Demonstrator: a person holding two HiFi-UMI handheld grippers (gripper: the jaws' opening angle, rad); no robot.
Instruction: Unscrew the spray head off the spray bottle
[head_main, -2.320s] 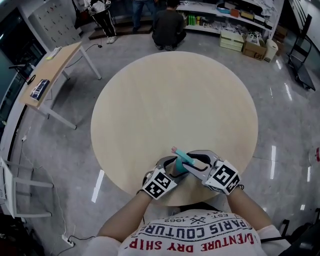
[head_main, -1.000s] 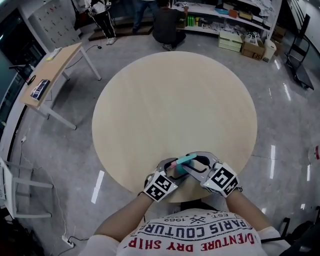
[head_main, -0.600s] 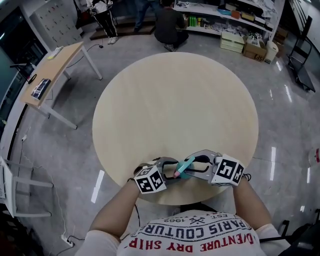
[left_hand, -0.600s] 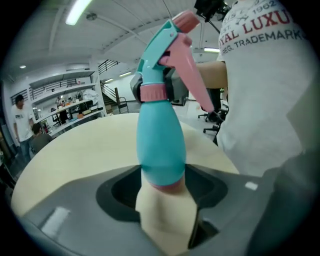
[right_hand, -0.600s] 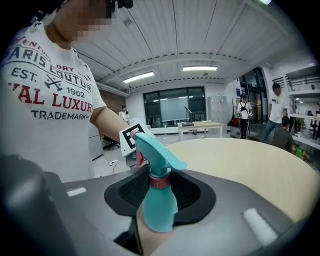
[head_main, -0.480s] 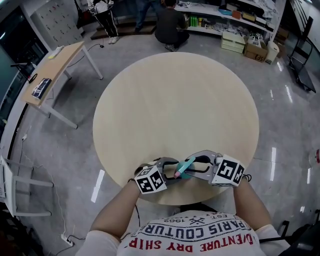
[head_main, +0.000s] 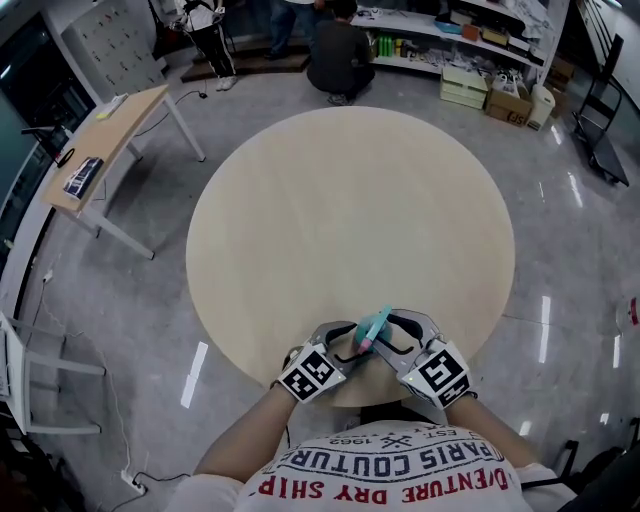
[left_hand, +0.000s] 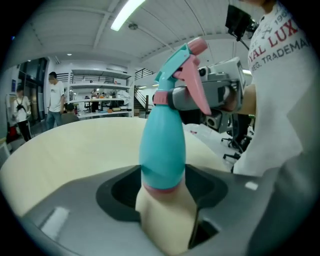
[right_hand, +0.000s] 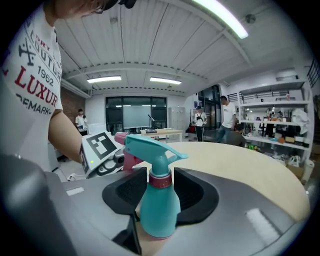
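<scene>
A teal spray bottle (head_main: 374, 325) with a pink trigger and pink collar sits between both grippers at the near edge of the round table (head_main: 350, 210). My left gripper (head_main: 343, 347) is shut on the bottle's body (left_hand: 162, 150), its jaws having just closed there. My right gripper (head_main: 388, 335) has just been opening. The pink collar (right_hand: 160, 180) stands between its pads with a thin gap on each side. In the left gripper view the spray head (left_hand: 182, 65) points away, with the right gripper (left_hand: 220, 92) behind it. The left gripper (right_hand: 100, 147) shows beyond the trigger.
The table's near edge (head_main: 350, 402) lies just under both grippers, close to my body. A wooden desk (head_main: 100, 140) stands on the floor at the left. Shelves with boxes (head_main: 480, 70) and a crouching person (head_main: 338, 55) are beyond the table's far side.
The two grippers have drawn closer together over the table's near edge. The right gripper's marker cube has swung nearer to me, and its jaws have opened off the collar. The bottle now slants more steeply.
</scene>
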